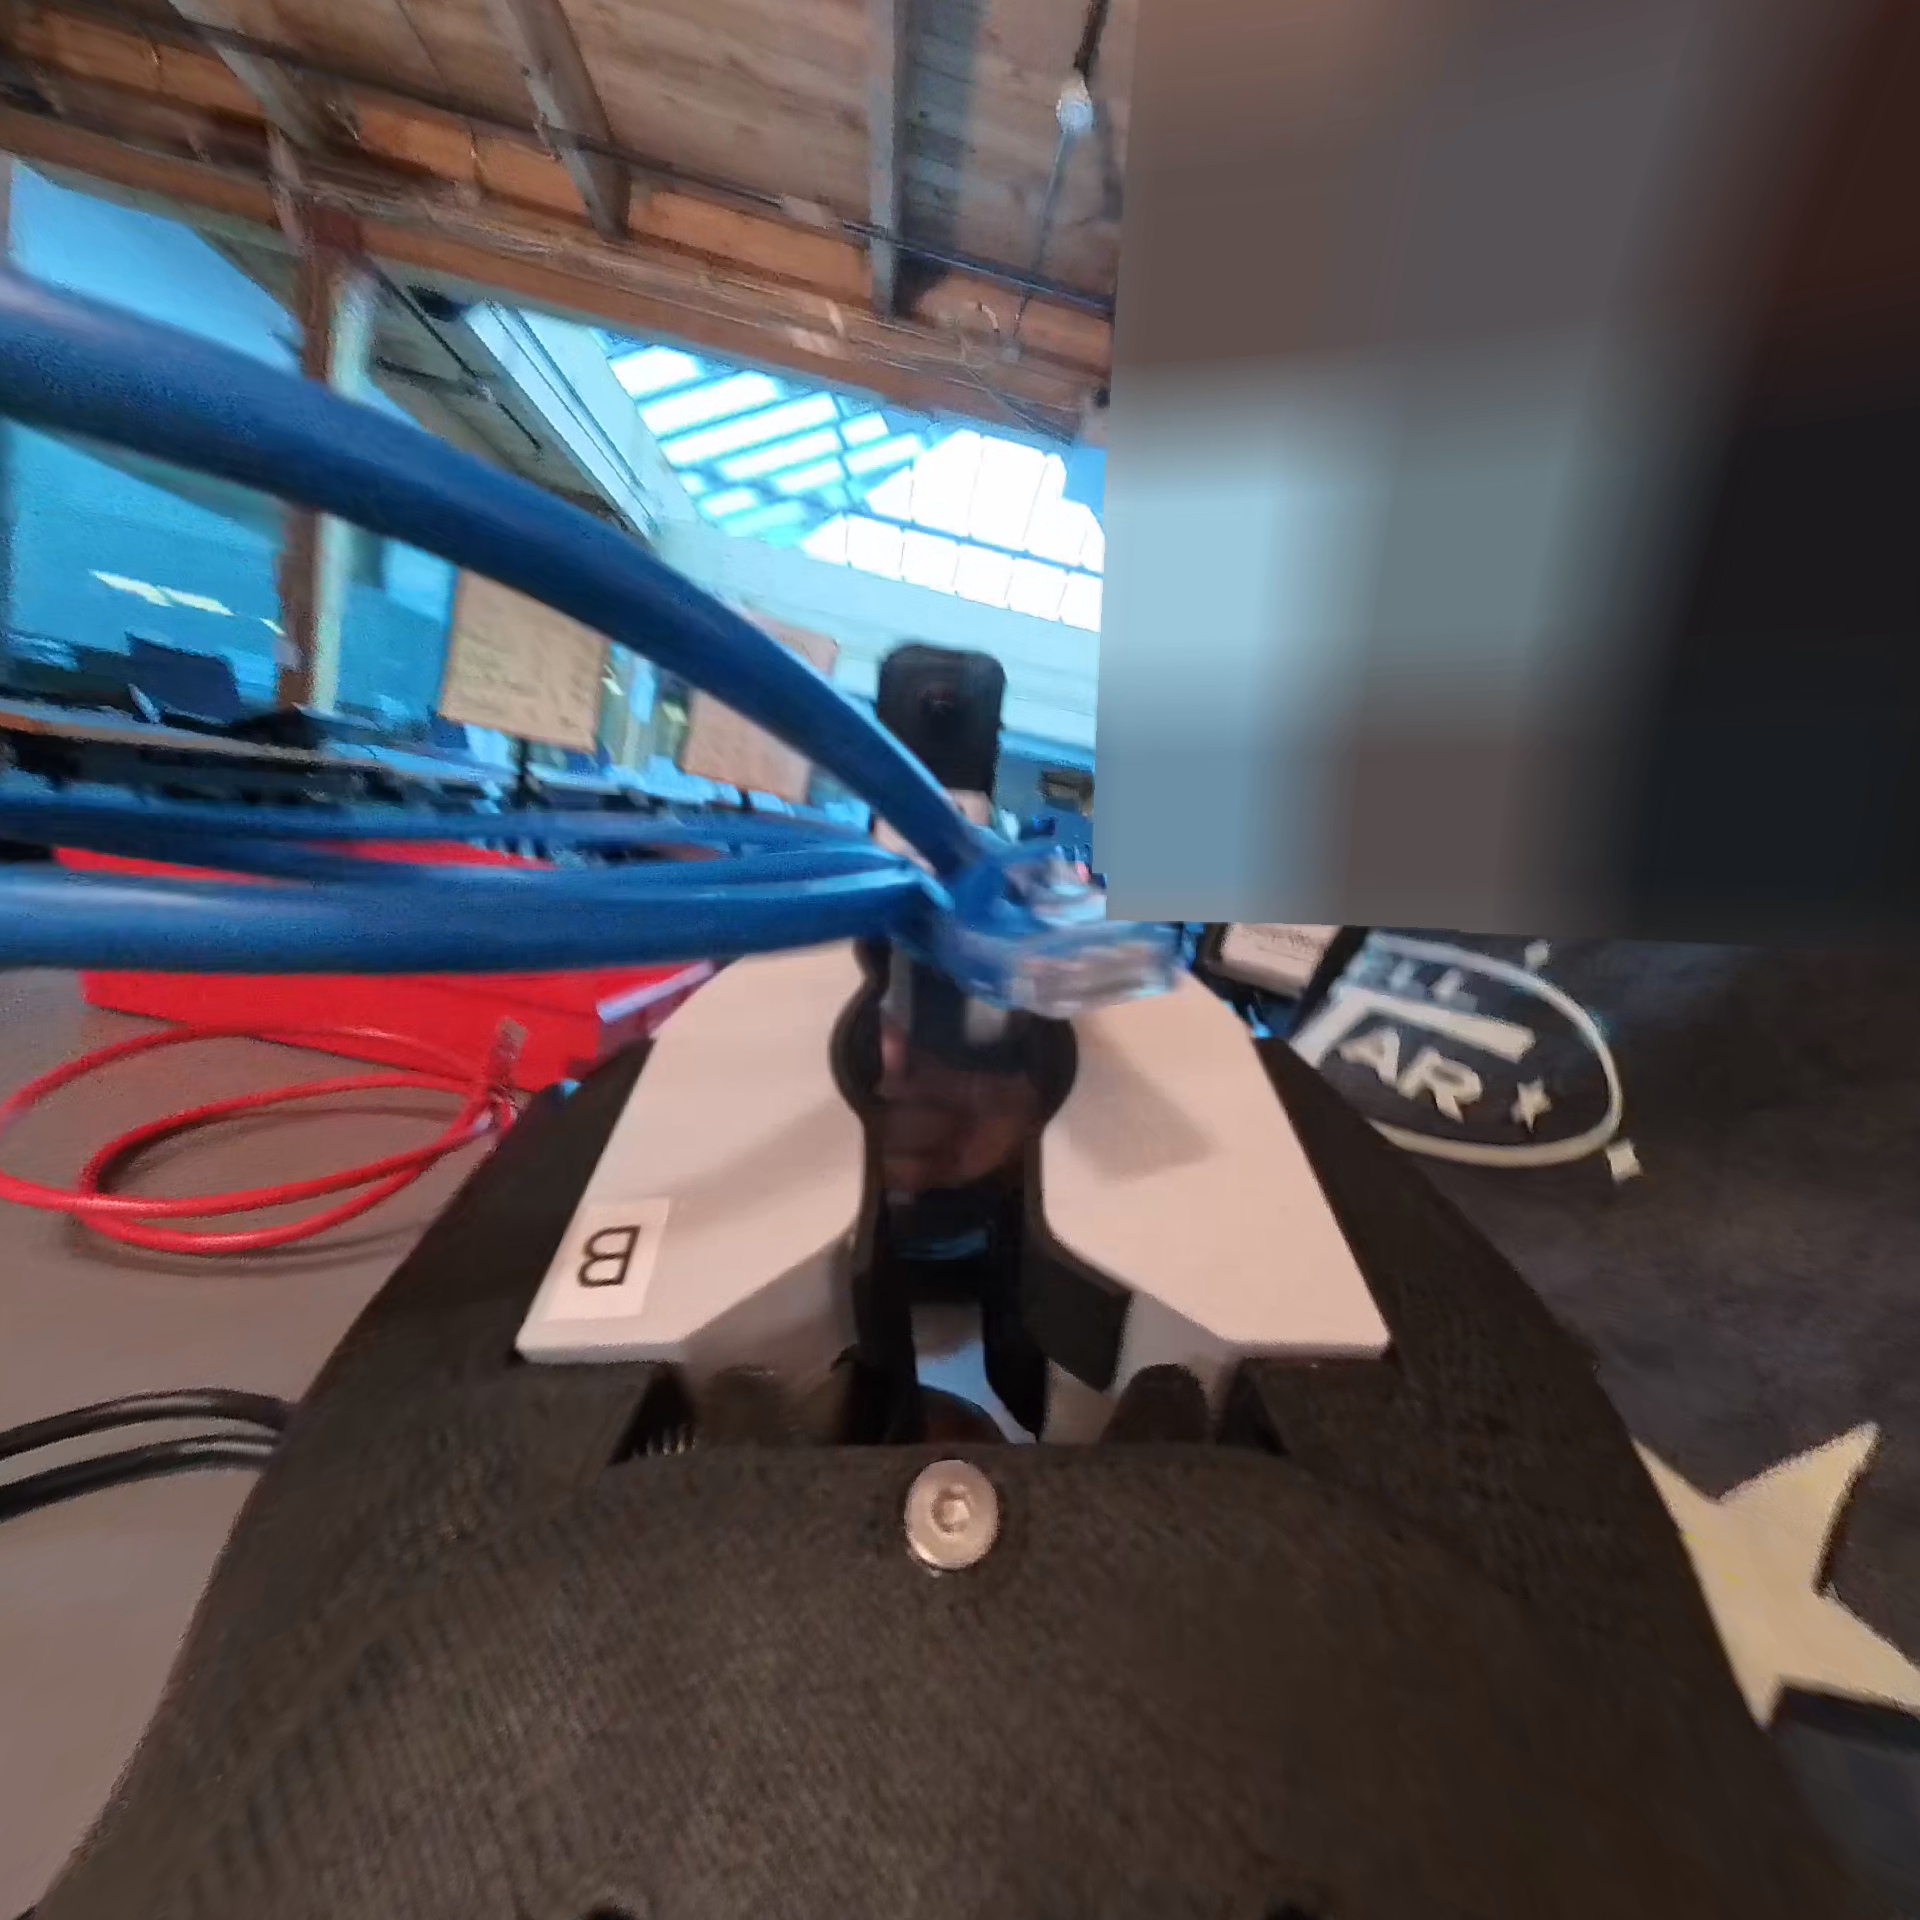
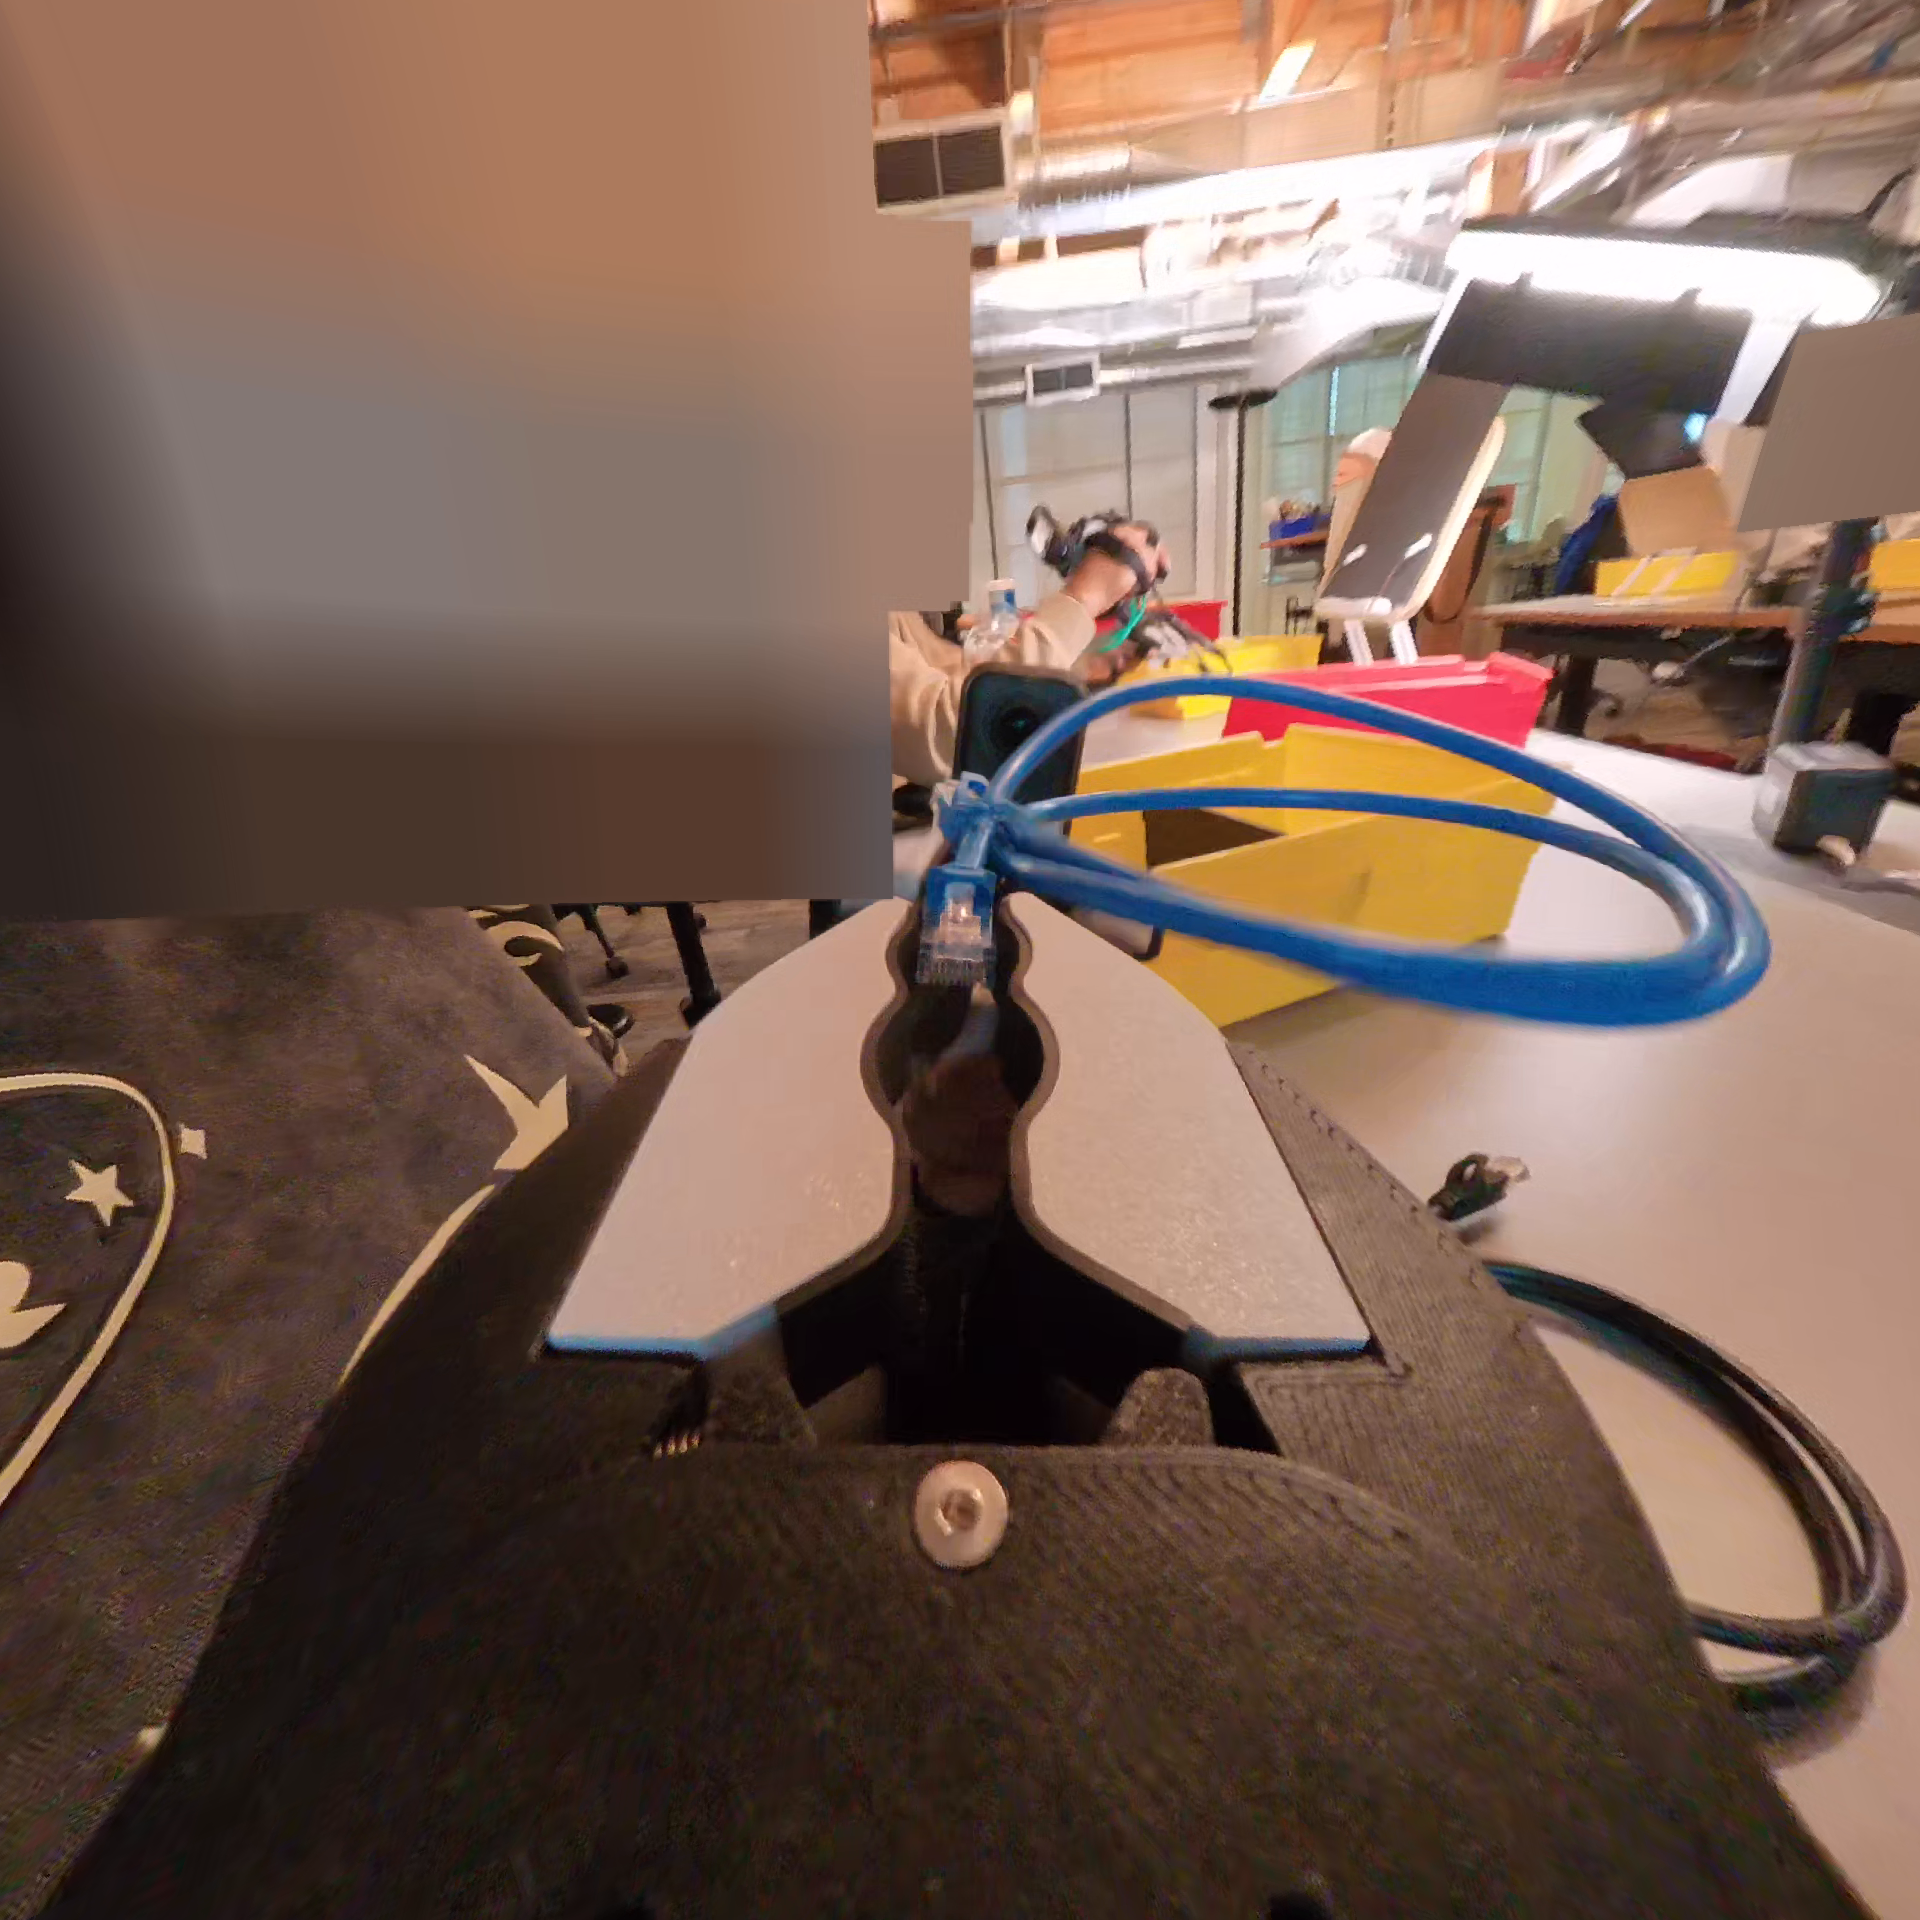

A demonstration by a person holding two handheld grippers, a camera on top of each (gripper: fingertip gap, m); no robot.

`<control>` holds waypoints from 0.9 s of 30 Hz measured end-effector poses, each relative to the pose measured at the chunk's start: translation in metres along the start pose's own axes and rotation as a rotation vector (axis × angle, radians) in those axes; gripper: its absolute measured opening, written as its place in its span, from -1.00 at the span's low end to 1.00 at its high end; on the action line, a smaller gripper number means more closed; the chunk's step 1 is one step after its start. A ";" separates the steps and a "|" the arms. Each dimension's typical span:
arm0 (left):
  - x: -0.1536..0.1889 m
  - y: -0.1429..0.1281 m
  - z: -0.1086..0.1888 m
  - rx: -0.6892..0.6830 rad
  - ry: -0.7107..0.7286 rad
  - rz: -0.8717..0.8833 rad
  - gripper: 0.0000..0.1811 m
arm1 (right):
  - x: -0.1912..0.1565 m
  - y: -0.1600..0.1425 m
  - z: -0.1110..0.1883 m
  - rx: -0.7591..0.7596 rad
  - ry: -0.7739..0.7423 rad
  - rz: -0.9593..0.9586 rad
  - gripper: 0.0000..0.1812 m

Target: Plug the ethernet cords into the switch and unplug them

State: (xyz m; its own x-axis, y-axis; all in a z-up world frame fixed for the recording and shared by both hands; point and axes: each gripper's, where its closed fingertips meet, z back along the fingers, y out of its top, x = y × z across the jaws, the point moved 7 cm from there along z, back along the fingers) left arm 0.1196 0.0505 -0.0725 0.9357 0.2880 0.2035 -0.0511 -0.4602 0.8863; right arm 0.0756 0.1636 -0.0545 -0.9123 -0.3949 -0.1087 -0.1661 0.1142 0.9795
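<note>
At frame centre, both grippers' fingers clench one coiled blue ethernet cord [image 2: 1351, 894] by its plugs, no switch visible, plugging apparently not yet begun.

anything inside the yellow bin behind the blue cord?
In the right wrist view the yellow bin shows a divider and a dark compartment with no visible contents. The looped blue cord and the bin's own walls hide most of its interior.

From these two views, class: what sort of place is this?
Probably a workshop or maker lab: bare wooden ceiling beams and exposed metal ducting overhead, yellow parts bins and a red bin on grey worktables, with another person working nearby.
</note>
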 end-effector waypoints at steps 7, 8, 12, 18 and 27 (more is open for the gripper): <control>-0.001 0.002 0.004 -0.009 0.020 -0.015 -0.71 | 0.000 -0.004 -0.001 -0.010 -0.035 0.039 -0.86; -0.002 0.001 0.004 -0.018 0.023 -0.003 -0.70 | 0.000 -0.003 0.000 -0.007 -0.044 0.050 -0.87; -0.007 -0.002 0.006 -0.057 0.040 0.048 -0.70 | 0.006 0.002 0.005 0.016 -0.139 0.131 -0.87; -0.006 -0.004 0.003 -0.065 0.014 0.059 -0.74 | 0.007 0.000 0.005 0.025 -0.159 0.144 -0.87; 0.002 -0.001 -0.001 0.011 -0.062 0.037 -0.64 | 0.001 -0.004 -0.004 0.144 0.023 -0.090 -0.87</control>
State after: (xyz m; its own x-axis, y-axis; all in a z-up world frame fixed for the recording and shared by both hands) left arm 0.1217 0.0527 -0.0729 0.9532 0.2179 0.2097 -0.0827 -0.4793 0.8738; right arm 0.0767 0.1596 -0.0578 -0.8826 -0.4304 -0.1892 -0.3004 0.2067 0.9312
